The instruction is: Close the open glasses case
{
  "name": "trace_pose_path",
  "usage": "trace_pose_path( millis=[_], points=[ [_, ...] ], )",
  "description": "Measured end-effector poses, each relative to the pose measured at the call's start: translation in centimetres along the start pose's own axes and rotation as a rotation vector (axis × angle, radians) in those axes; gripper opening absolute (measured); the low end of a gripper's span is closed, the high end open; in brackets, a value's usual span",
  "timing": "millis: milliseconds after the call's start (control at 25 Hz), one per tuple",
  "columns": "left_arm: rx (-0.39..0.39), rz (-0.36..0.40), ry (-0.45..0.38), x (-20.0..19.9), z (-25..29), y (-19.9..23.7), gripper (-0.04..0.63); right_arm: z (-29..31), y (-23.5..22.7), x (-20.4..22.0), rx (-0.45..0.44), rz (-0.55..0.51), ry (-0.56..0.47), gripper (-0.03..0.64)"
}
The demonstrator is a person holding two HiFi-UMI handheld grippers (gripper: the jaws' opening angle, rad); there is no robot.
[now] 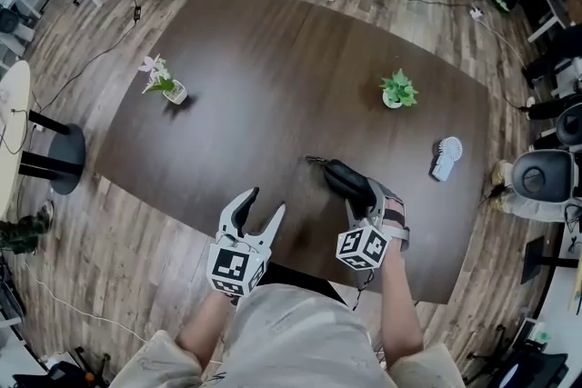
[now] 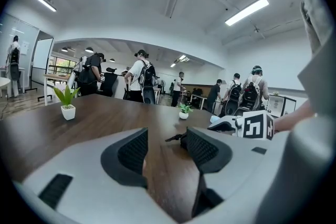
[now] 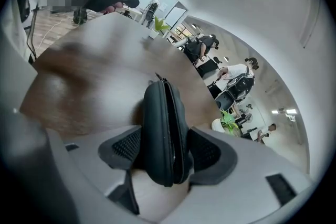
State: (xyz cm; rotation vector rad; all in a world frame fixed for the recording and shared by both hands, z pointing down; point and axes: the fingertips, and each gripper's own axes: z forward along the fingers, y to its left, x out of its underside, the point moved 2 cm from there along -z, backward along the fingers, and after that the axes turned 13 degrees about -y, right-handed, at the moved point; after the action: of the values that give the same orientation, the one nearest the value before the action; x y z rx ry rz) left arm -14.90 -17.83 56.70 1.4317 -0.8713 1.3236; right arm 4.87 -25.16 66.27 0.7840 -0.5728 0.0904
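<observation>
Right gripper view shows the right tool (image 3: 165,150) holding the unclosed glasses case (image 3: 163,113) edgewise between wide jaws, so an uneven squeeze may pop it out while the left tool (image 2: 164,152) waits half-open, empty.

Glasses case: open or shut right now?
Nearly shut, not sealed: in the right gripper view the glasses case sits edge-on between the right tongs, halves together but a dark slit shows along the zipper.

The table (image 1: 273,86) showed me a dark wood grain with a dull sheen, over a floor (image 1: 91,241) of paler wood-look planks. The case (image 3: 160,113) looked matt black and finely textured, like cloth. The left gripper (image 2: 167,134) and right gripper (image 3: 165,131) were smooth matt grey plastic, with ribbed black pads (image 2: 134,152).
</observation>
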Motion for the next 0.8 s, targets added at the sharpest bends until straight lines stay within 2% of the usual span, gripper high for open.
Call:
trace_pose_path(
  millis=[160,400,560,800],
  points=[
    [0.022,0.006,0.002,0.0,0.4,-0.6,0.235,0.3,-0.4,-0.1,0.026,0.006,0.004,0.259],
    [0.038,0.009,0.000,-0.2,0.6,-1.0,0.233,0.5,-0.1,-0.3,0.029,0.021,0.002,0.250],
    [0.058,0.006,-0.007,-0.5,0.9,-1.5,0.233,-0.2,-0.3,-0.2,0.035,0.066,-0.002,0.249],
    [0.123,0.011,-0.025,-1.4,2.2,-2.6,0.235,-2.6,-1.6,-0.4,0.113,0.151,-0.025,0.249]
  ],
)
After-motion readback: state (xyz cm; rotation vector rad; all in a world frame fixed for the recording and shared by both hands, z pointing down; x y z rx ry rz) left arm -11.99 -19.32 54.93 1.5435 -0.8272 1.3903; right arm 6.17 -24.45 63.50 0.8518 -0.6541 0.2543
